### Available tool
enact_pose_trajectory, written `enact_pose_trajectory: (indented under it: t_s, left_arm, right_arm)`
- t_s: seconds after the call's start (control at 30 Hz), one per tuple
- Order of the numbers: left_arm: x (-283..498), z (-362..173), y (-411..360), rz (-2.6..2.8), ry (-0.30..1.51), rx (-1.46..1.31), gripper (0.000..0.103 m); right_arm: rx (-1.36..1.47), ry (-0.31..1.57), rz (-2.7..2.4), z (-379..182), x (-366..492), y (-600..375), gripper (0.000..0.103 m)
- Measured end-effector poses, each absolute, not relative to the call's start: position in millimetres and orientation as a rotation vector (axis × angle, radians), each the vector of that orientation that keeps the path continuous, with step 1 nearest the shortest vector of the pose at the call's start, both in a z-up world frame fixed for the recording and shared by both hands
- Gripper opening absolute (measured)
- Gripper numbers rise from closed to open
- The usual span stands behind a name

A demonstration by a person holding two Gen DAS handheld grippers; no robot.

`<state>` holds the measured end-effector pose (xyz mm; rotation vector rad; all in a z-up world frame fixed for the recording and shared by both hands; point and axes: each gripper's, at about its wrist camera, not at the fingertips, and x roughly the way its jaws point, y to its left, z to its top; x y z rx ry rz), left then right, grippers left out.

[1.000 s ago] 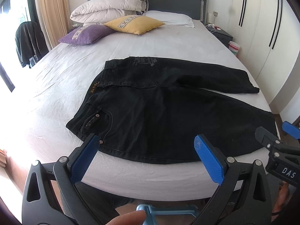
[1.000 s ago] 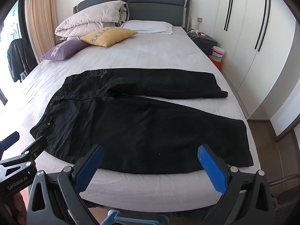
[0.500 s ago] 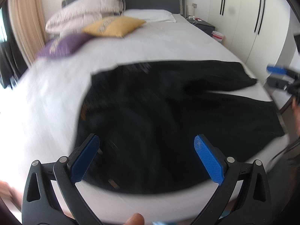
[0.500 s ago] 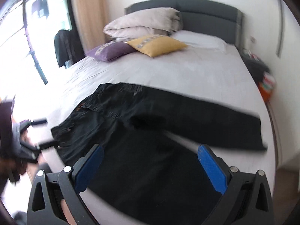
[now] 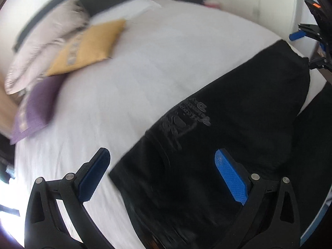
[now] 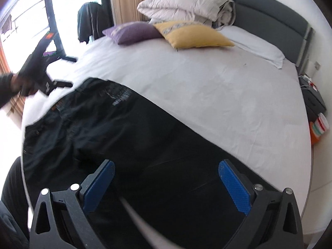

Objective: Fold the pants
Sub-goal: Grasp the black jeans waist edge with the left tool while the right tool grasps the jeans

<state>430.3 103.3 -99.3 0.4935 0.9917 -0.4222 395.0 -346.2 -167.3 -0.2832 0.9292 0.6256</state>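
Tongs (image 5: 164, 176) now nearer pants (image 5: 228, 134)

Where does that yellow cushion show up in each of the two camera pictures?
Left wrist view: the yellow cushion sits upper left, blurred, above the purple cushion.
Right wrist view: it lies top centre, right of the purple cushion.
Shared landmark: the black pants spread on the bed.
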Motion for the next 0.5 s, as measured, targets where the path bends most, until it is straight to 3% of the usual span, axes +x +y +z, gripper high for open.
enact_pose_trajectory:
  t_s: [0.17, 0.33, 0.4, 0.5]
  left_arm:
    - [488.5, -137.7, 100.8, -0.519, 1.105, 0.497, 0.101]
    - [533.7, -169.4, 113.2, -0.562, 1.206, 0.480, 0.084]
    - [548.4, -181.2, 118.2, -0.583, 1.251, 0.448, 0.068]
    - [558.8, -197.3, 114.7, -0.623, 1.292, 0.457, 0.065]
  right_arm:
    - [-0.333, 0.939, 0.654, -189.9, 427.6, -351.4, 0.103]
    - [-0.355, 0.970, 0.667, -207.1, 453.1, -355.9, 0.098]
    - [-0.357, 0.971, 0.671, -212.1, 459.9, -358.3, 0.098]
    - [-0.354, 0.973, 0.681, -216.9, 465.9, -359.6, 0.097]
